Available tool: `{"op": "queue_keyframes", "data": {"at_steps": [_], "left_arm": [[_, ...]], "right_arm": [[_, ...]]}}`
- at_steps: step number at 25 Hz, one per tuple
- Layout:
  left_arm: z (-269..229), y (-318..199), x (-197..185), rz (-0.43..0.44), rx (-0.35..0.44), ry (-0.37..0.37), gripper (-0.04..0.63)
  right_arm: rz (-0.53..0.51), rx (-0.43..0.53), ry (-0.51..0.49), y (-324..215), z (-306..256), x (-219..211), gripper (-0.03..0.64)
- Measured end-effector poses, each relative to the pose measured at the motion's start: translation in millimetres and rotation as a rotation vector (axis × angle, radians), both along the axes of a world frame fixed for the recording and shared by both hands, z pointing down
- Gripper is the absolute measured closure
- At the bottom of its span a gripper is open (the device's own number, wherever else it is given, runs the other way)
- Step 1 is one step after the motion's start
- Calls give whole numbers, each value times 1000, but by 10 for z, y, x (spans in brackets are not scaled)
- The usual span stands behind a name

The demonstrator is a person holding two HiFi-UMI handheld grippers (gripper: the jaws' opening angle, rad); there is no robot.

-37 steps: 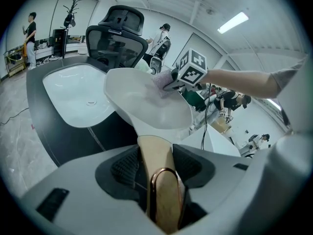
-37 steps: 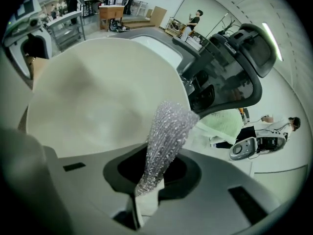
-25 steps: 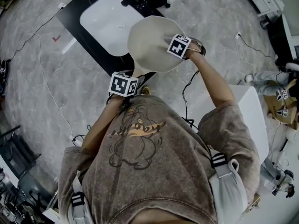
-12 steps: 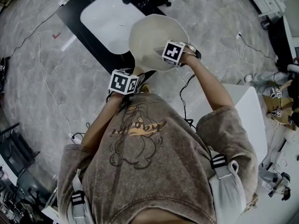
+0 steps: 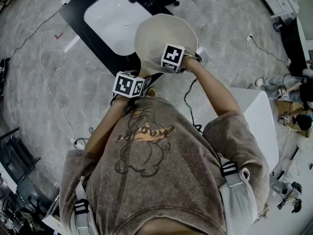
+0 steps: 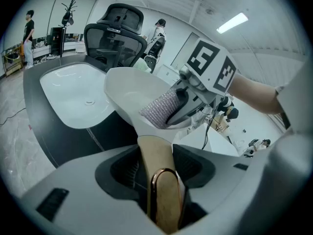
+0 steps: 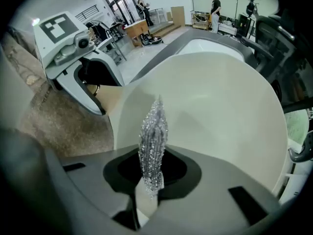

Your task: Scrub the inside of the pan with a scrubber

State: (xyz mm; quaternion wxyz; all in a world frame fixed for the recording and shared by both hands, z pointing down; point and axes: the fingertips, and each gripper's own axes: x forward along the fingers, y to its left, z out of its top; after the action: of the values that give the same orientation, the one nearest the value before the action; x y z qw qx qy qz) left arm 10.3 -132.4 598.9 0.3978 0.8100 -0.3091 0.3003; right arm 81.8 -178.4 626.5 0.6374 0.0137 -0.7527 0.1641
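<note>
A cream pan (image 5: 159, 33) is held up over the sink's edge by its tan handle (image 6: 155, 155), which ends in a copper ring. My left gripper (image 6: 156, 180) is shut on that handle, and in the head view it (image 5: 143, 81) sits below the pan. My right gripper (image 5: 166, 62) reaches into the pan's near side, shut on a sparkly silver scrubber (image 7: 153, 141). The scrubber (image 6: 159, 109) rests against the pan's inner wall (image 7: 215, 111). The right gripper's fingertips are hidden under its marker cube in the head view.
A white sink basin (image 5: 115, 21) is set in a black counter (image 5: 85, 35) just beyond the pan. A black office chair (image 6: 115, 33) stands behind the sink. A white table (image 5: 264, 126) is at my right. Cables trail over the grey floor (image 5: 44, 82).
My right gripper has slid with the scrubber from the pan's right side toward me and to the left, down to its near rim. The left gripper and pan have barely moved.
</note>
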Motion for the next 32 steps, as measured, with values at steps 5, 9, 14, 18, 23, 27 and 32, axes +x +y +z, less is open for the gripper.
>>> {"op": "queue_keyframes", "data": {"at_steps": [5, 9, 14, 18, 23, 27, 32], "left_arm": [[10, -9, 26, 2, -2, 9, 365], [16, -10, 32, 2, -4, 7, 365], [9, -8, 20, 11, -4, 8, 365], [11, -20, 46, 20, -4, 11, 364], [22, -12, 44, 21, -2, 13, 364], [41, -36, 49, 20, -9, 13, 364], [56, -46, 55, 25, -6, 19, 364]], "right_arm": [[-47, -9, -30, 20, -31, -273, 541], [-39, -4, -56, -98, -62, -471, 541], [37, 40, -88, -393, -35, -687, 541], [73, 131, -47, -710, 79, -704, 541], [159, 202, -15, -1048, 207, -627, 542], [228, 244, 0, -1280, 376, -508, 542], [307, 348, -7, -1592, 423, -347, 542]]}}
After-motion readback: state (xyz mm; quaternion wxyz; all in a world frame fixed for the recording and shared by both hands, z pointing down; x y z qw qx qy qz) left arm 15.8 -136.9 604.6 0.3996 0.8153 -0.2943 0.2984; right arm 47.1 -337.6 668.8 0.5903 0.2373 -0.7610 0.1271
